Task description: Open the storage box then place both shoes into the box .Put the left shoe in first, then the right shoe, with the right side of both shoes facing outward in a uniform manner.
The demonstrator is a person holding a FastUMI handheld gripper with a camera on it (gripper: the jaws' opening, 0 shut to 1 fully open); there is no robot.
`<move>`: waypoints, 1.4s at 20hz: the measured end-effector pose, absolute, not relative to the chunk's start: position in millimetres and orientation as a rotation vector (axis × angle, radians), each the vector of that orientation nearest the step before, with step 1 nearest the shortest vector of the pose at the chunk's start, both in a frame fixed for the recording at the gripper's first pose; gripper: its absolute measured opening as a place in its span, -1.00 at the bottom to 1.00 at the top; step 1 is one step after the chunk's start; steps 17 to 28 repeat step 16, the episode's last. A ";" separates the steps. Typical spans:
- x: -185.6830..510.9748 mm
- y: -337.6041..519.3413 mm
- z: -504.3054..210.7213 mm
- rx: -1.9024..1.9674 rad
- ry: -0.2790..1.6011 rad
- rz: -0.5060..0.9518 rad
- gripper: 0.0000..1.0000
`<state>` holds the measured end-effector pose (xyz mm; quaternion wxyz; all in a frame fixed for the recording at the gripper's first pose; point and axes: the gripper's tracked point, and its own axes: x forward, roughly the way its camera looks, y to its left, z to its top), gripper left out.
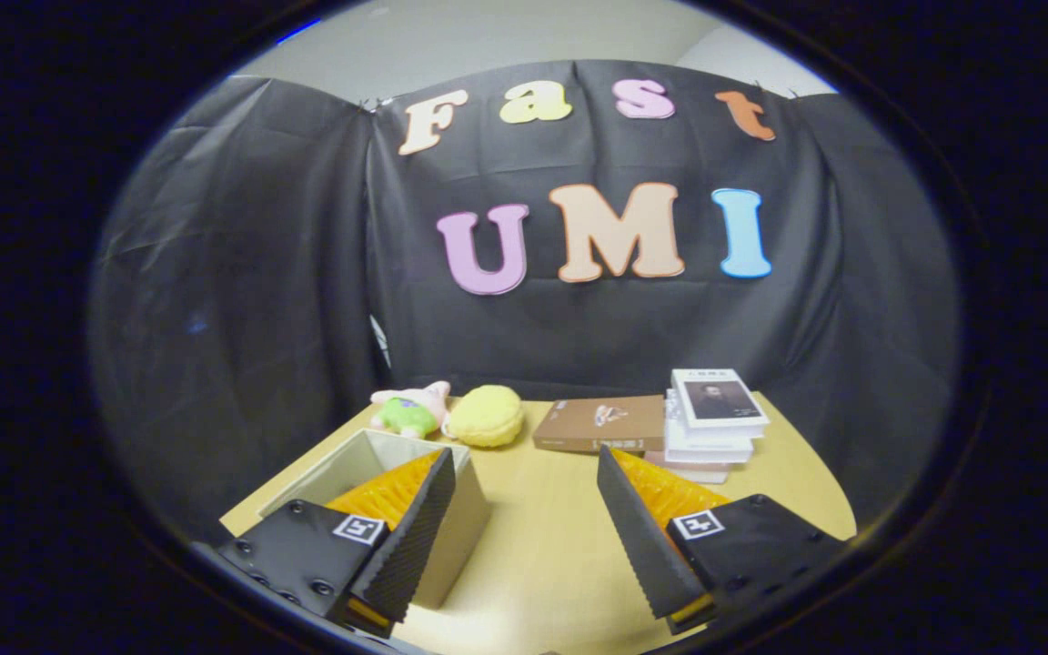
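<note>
Tool [524,537] fingers stand wide apart, holding nothing; storage box [378,459] sits just behind its left finger on the table [542,546].

Honestly nothing readable here: print on the brown book [589,424] and the top book [718,398] is too tiny.

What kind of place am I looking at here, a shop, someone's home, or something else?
Probably a staged recording booth, not a home: black cloth walls in a small wooden table set with props, namely a storage box, plush toys and stacked books. The gripper hangs open above the table.
</note>
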<state>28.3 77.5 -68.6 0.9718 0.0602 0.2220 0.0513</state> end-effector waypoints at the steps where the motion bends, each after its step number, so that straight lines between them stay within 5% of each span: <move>1: 28.4 64.6 -65.7 0.119 0.436 0.090 0.97; 11: 31.8 -25.6 -39.5 0.088 0.305 -0.034 0.97; 28: 36.8 -31.8 -41.1 0.083 0.297 -0.032 0.97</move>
